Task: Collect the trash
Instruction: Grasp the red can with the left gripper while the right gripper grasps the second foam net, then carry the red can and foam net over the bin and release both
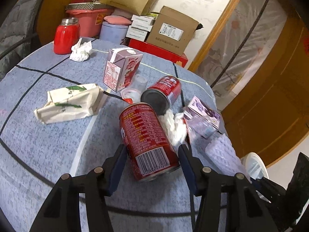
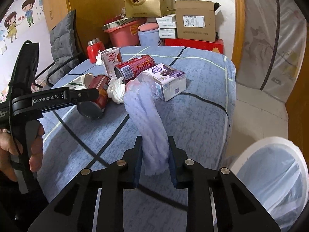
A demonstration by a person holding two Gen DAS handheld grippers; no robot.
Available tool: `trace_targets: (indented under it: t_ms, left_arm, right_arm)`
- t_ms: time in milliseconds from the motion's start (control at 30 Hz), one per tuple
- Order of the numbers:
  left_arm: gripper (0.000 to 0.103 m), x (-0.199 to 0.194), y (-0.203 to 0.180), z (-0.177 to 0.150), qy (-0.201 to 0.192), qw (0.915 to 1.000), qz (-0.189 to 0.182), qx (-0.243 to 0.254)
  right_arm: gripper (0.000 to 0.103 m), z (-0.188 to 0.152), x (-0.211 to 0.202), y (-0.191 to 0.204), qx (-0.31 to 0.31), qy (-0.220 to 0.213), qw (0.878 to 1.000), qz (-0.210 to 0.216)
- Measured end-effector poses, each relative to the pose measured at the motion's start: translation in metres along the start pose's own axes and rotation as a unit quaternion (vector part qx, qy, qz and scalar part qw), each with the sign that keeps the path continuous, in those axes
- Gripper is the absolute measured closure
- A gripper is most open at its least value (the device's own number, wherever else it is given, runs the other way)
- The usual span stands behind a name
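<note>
My left gripper (image 1: 151,154) is shut on a red drink can (image 1: 147,141) with a barcode, held over the blue tablecloth (image 1: 48,145); the can also shows in the right wrist view (image 2: 98,94). My right gripper (image 2: 155,155) is shut on a pale purple bubble-wrap sleeve (image 2: 148,127), which shows at the table's edge in the left wrist view (image 1: 222,154). A second red can (image 1: 164,92) lies on its side beyond. Crumpled white tissue (image 1: 174,125), a purple carton (image 1: 202,118), a pink milk carton (image 1: 121,67) and a flattened tissue pack (image 1: 71,102) lie on the table.
A white bin with a blue liner (image 2: 270,176) stands on the floor right of the table. A red jar (image 1: 65,36) and another tissue wad (image 1: 81,50) sit at the far table edge. Boxes, a pink tub (image 2: 123,31) and a paper bag are stacked behind.
</note>
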State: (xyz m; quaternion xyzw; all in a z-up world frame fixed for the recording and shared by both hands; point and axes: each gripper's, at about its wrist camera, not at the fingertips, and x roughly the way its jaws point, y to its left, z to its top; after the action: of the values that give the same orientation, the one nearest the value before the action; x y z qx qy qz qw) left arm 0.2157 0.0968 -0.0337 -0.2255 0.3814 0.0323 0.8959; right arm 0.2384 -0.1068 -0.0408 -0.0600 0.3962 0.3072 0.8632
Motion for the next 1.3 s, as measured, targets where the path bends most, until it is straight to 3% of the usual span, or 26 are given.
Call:
trace_targets:
  t_ms: [500, 800, 1067, 1300]
  left_arm:
    - [0.052, -0.042, -0.016, -0.053, 0.002, 0.9973, -0.011, 0.072]
    - [0.05, -0.031, -0.023, -0.044, 0.018, 0.9982, 0.009, 0.056]
    - [0.05, -0.025, -0.044, -0.048, 0.0, 0.993, 0.041, 0.111]
    - [0.051, -0.037, -0.051, -0.061, -0.006, 0.9909, 0.013, 0.134]
  right_arm:
    - [0.078, -0.031, -0.036, -0.001, 0.045, -0.02, 0.999, 0.007]
    - [0.078, -0.048, -0.045, -0.004, 0.057, -0.016, 0.998, 0.004]
    - [0.078, -0.057, -0.06, -0.01, 0.08, -0.03, 0.996, -0.007]
    - [0.078, -0.065, -0.074, -0.016, 0.096, -0.042, 0.994, -0.015]
